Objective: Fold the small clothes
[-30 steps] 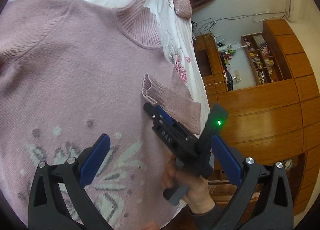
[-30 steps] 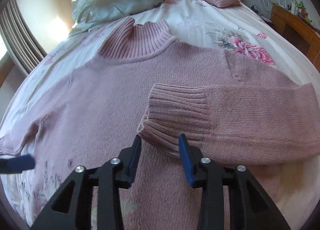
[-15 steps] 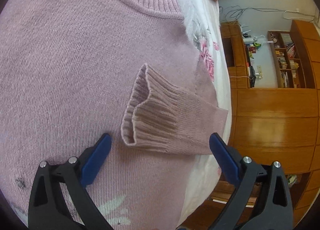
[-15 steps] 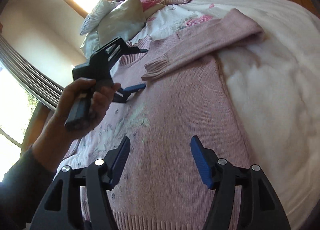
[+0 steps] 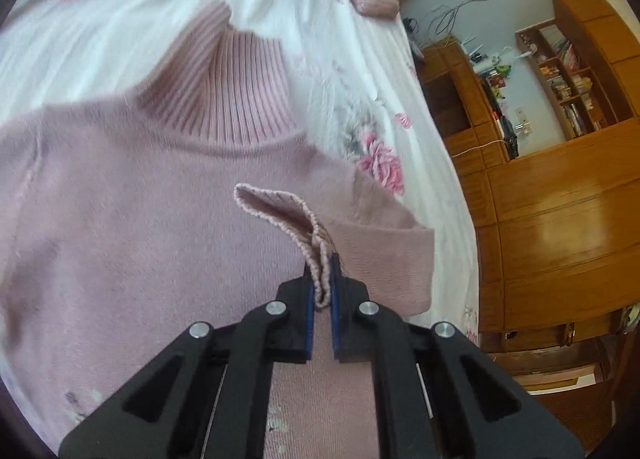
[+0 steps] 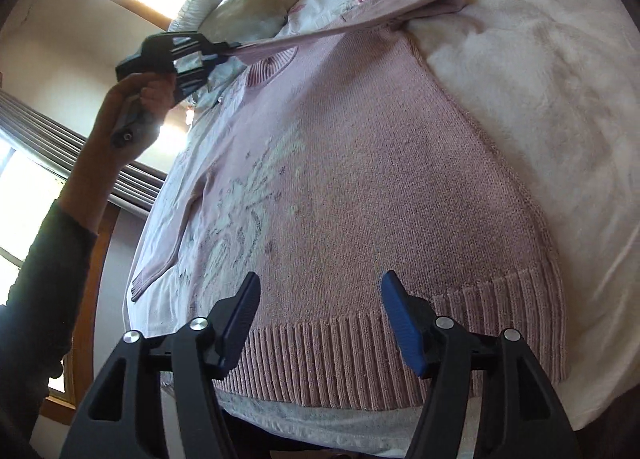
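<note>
Pinching the ribbed cuff (image 5: 316, 255), your left gripper (image 5: 321, 279) lifts a soft, limp sleeve; the sweater (image 6: 360, 179) lies across the bed (image 6: 560, 79). Your right gripper (image 6: 320, 319) hangs released over the hem (image 6: 340, 363), a firmer grip point.

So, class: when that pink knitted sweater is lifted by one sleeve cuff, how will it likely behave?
Probably floppy: the cuff crumples between the left gripper fingers. The sweater body likely stays on the bed, since only the sleeve rises. Its knit looks grippy, so slipping seems unlikely.
</note>
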{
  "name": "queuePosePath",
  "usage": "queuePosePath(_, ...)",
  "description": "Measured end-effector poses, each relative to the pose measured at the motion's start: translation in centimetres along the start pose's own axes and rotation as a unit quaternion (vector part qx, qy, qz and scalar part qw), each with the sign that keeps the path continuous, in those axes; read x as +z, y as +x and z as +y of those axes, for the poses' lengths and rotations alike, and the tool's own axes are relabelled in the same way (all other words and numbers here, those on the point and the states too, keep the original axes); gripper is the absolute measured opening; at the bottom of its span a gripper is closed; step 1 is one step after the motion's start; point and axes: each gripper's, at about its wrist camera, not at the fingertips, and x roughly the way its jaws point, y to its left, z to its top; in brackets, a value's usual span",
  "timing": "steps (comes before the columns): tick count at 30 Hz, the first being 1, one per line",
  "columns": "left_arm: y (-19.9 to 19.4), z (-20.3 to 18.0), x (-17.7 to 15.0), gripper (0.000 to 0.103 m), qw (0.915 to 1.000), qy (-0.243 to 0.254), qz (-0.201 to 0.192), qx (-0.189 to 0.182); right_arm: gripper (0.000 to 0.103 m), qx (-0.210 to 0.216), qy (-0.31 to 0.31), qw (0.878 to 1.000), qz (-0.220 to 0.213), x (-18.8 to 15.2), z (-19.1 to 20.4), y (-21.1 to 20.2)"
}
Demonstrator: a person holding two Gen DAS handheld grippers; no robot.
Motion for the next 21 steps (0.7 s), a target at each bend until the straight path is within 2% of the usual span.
queuePosePath(6, -8.1, 3.9, 2.4, 0.004, 0.9985, -0.008, -0.051, 0.019, 0.064, 0.009, 0.008, 1.0, -0.006, -0.1, 0.3, -0.2)
queuePosePath(9, -10.1, 7.2, 2.9, 0.004, 0.9972, -0.027, -0.062, 0.031, 0.064, 0.014, 0.008, 1.0, -0.002, -0.3, 0.9, 0.1)
queuePosePath(16, -12.0, 15.3, 1.9, 0.004, 0.9934, -0.082, -0.064, 0.049, 0.064, 0.015, 0.005, 1.0, 0.009, -0.5, 1.7, 1.0)
queuePosePath(21, -11.3, 18.9, 0.6, 0.004, 0.9912, -0.107, -0.052, 0.057, 0.064, 0.015, 0.008, 1.0, 0.016, -0.7, 1.7, 1.5)
